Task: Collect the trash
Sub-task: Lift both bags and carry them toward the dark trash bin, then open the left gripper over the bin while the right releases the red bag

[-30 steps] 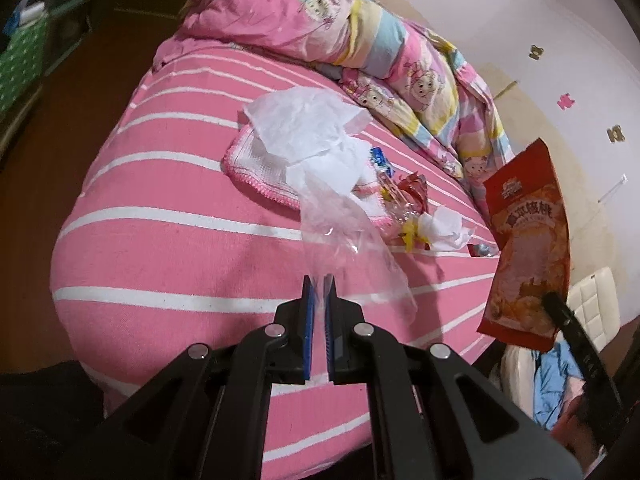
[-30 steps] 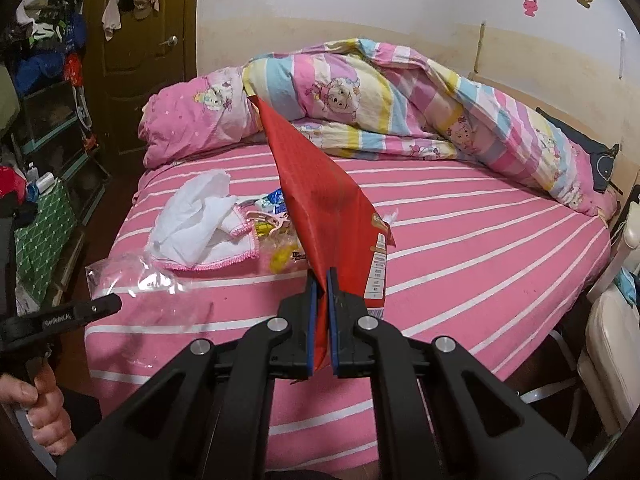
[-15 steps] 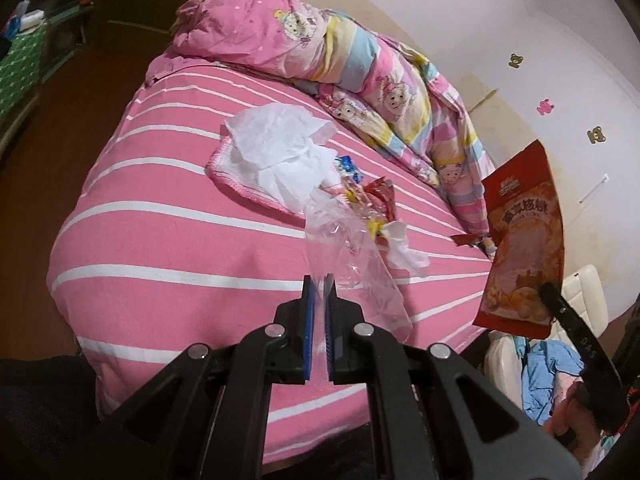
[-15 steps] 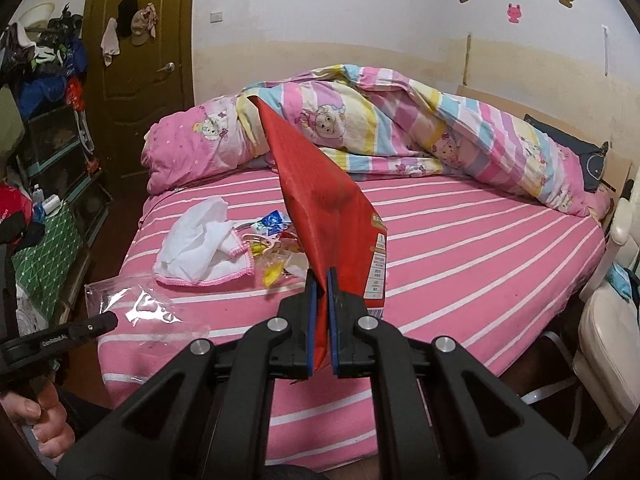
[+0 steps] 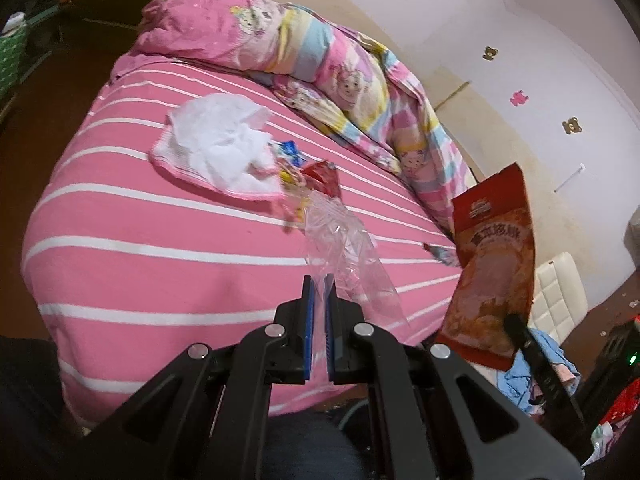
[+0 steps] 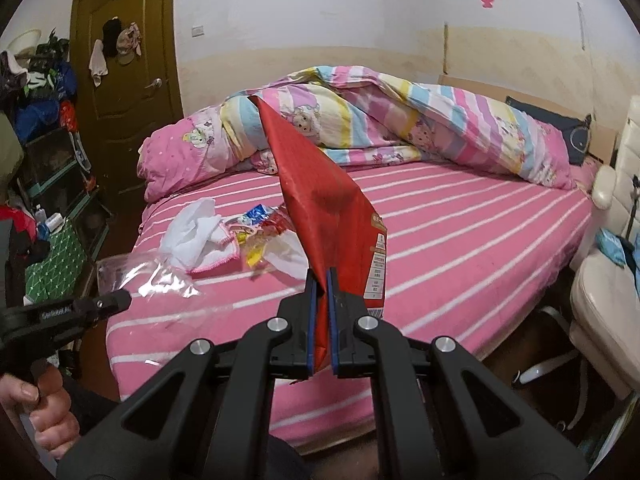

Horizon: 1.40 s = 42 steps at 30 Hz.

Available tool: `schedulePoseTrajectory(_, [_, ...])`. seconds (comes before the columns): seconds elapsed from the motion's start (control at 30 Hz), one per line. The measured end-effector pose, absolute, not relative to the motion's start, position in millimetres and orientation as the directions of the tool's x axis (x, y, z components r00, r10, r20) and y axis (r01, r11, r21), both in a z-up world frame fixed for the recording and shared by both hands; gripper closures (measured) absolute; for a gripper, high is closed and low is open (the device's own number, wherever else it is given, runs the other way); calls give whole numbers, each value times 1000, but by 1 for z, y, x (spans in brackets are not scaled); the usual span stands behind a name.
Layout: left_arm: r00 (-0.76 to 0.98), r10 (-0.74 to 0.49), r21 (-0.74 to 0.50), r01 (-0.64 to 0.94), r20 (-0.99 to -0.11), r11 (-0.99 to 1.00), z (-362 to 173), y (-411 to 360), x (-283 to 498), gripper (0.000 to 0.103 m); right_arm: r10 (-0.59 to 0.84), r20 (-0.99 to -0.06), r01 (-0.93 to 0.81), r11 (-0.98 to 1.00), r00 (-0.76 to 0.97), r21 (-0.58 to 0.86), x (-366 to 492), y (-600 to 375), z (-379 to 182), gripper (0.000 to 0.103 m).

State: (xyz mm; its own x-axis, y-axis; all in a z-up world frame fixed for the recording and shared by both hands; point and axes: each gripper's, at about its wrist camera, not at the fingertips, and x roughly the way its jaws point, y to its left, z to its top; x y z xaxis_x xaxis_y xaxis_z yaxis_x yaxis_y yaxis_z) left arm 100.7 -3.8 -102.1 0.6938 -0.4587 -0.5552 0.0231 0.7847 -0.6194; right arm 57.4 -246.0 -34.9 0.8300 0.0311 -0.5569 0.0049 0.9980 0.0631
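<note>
On the striped bed (image 6: 460, 216), beside the quilt (image 6: 400, 120), a white cloth (image 5: 216, 148) and a few small wrappers (image 5: 308, 176) were not yet collected. The right gripper (image 6: 320, 280) pinched a red snack bag (image 6: 328, 204) above the bed; the left gripper (image 5: 318, 284) pinched a clear plastic bag (image 5: 344, 248) there too.

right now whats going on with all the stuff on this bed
A person is clearing trash off a pink striped bed with a gripper in each hand. The left gripper is shut on a clear plastic bag, the right gripper on a red snack bag, both held above the bed. A white cloth and small candy wrappers lie uncollected on the sheet.
</note>
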Motion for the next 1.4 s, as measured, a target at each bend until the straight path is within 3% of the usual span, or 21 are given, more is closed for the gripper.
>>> schedulePoseTrajectory(0.43, [569,-568,-614,133,-595,778,-110,-110,88,98,-42,-594,116,990,804,86,-5,-327,-64,97])
schedulePoseTrajectory(0.97, [259,-643,-594,248,-721,766,-202,-253,70,98,-128,-739,312,943,661,116,-72,-431,-163,97])
schedulePoseTrajectory(1.1, [157,-601,-556,254,-784,791,-242,-278,71,98,-113,-785,339,932,609,129,-79,-440,-197,97])
schedulePoseTrajectory(1.4, [69,-544,-498,321,-836,805,-277,-318,81,97,-14,-852,428,869,523,248,-88,-452,-257,97])
